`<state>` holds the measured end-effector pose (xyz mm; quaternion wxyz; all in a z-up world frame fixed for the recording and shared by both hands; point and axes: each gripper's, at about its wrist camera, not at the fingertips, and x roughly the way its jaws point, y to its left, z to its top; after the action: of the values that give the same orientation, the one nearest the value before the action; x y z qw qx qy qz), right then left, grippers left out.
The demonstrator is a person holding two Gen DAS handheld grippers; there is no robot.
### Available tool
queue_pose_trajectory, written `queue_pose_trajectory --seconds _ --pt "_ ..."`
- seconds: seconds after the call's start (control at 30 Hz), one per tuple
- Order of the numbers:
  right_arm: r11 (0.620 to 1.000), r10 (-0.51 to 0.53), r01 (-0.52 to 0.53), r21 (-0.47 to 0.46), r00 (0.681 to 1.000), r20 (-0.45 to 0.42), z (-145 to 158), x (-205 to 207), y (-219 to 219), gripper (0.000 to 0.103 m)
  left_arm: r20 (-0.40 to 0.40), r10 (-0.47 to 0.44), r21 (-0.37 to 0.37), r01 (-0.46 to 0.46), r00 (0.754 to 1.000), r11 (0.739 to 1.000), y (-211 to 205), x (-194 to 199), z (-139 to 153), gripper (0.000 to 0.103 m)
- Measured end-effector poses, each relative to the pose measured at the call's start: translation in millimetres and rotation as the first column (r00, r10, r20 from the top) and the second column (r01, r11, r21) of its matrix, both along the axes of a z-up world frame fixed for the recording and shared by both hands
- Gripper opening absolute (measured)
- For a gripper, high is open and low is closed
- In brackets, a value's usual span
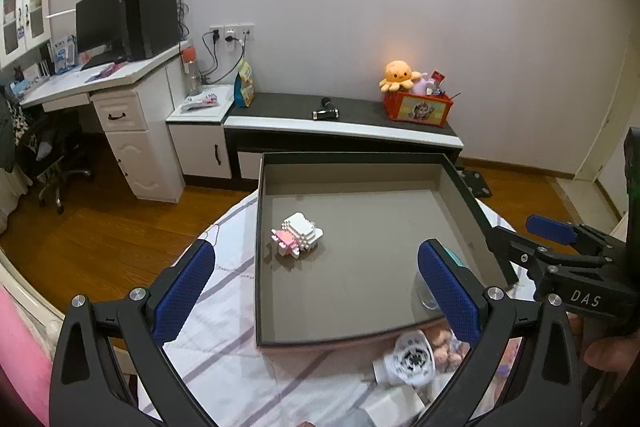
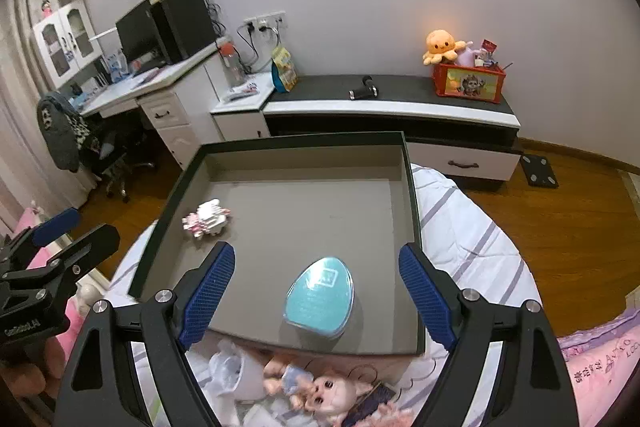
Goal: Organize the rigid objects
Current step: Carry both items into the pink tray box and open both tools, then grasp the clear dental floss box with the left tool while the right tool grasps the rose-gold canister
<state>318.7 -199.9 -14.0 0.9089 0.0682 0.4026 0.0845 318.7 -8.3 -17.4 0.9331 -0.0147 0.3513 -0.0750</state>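
A shallow grey box with dark walls [image 1: 264,247] [image 2: 412,211] lies on a striped bedsheet. Inside it, a pink-and-white block figure [image 1: 298,235] [image 2: 206,219] rests near the left wall, and a teal egg-shaped container [image 2: 320,297] stands near the front right, mostly hidden behind a finger in the left wrist view. My left gripper [image 1: 320,287] is open above the box's front left, with nothing between its blue pads. My right gripper [image 2: 318,297] is open, its pads apart on either side of the teal container without touching it.
In front of the box lie a small doll [image 2: 320,387], a white round fan-like object [image 1: 408,359] and white wrapping [image 2: 228,371]. Across the wooden floor stand a low dark-topped cabinet [image 1: 344,125], a red toy bin [image 1: 418,107] with an orange plush, and a desk [image 1: 100,79].
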Motion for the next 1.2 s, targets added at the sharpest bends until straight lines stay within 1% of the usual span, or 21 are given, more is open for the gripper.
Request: queue_pose_trajectory --seconds 0.17,0.23,0.37,0.6,0.7,0.77,0.97,1.13,1.2 --pt "1.000 0.004 -0.005 0.023 1.000 0.030 7.7 -26.5 -1.2 0.086 0.028 0.008 -0.004 -0.008 1.000 1.000 5.5 -28.3 6.4 0.103" --pt "1.000 0.005 -0.006 0.026 0.999 0.041 10.1 -38.3 -1.5 0.086 0.033 0.017 -0.015 -0.016 0.999 1.000 10.3 -40.9 6.7 0.103" --pt "1.000 0.005 -0.007 0.030 0.998 0.064 13.8 -61.2 -4.7 0.086 0.042 0.033 -0.015 -0.033 0.999 0.999 15.5 -59.4 4.8 0.103" --pt "1.000 -0.002 0.002 0.007 0.994 0.105 21.4 -95.5 -3.9 0.086 0.050 0.066 -0.022 -0.065 0.997 0.998 20.9 -89.0 0.3 0.103" --pt "1.000 -0.005 0.007 -0.017 0.993 0.118 21.0 -110.8 -1.2 0.086 0.055 0.075 -0.014 -0.074 0.996 0.997 20.4 -103.5 -3.4 0.103" --pt "1.000 -0.010 0.013 -0.028 0.993 0.117 18.5 -120.0 -0.9 0.086 0.055 0.080 -0.005 -0.080 0.995 0.997 18.7 -113.7 -7.4 0.103" --pt "0.998 -0.047 0.053 -0.046 0.991 0.123 5.8 -153.1 -3.1 0.086 0.041 0.094 -0.011 -0.093 0.995 0.996 14.7 -141.7 -22.0 0.103" --pt "0.995 -0.078 0.083 -0.060 0.994 0.076 -19.6 -179.2 -12.2 0.086 0.009 0.092 -0.015 -0.092 0.996 0.996 10.3 -160.2 -38.2 0.103" --pt "0.993 -0.091 0.095 -0.067 0.994 0.055 -30.2 -185.8 -17.8 0.086 -0.018 0.080 -0.014 -0.080 0.997 0.997 5.6 -166.1 -49.0 0.103"
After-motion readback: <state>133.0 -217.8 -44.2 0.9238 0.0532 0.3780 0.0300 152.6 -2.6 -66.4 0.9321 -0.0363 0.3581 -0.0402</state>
